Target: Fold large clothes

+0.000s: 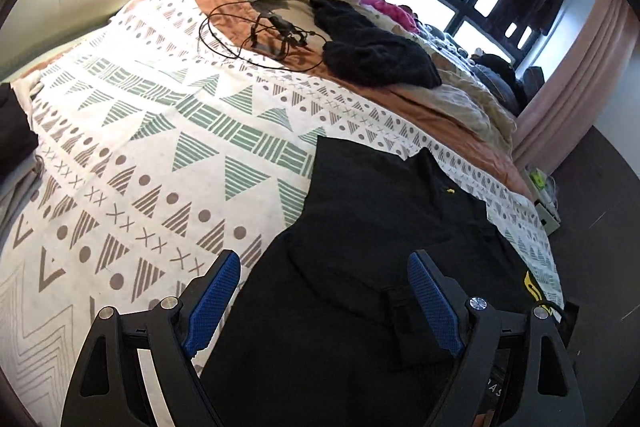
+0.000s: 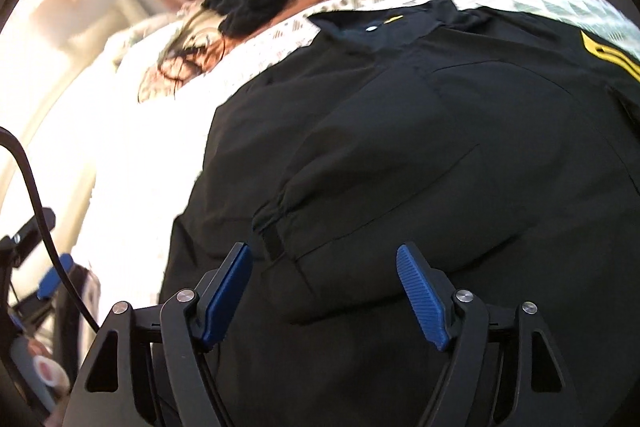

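Jacket [image 1: 380,247] — black, with yellow stripes at one shoulder — lay spread across the near corner of the patterned bedspread [image 1: 160,147], collar toward the far side, one sleeve already laid inward across the chest. Judging by that, the fold was part done. Both claws stood open and empty: the left gripper [image 1: 324,303] hung above the jacket's near edge, the right gripper [image 2: 324,295] above the folded sleeve's cuff [image 2: 276,231]. Next, I judged, each needed to pinch fabric cleanly — hem or the other sleeve — without dragging the layer beneath
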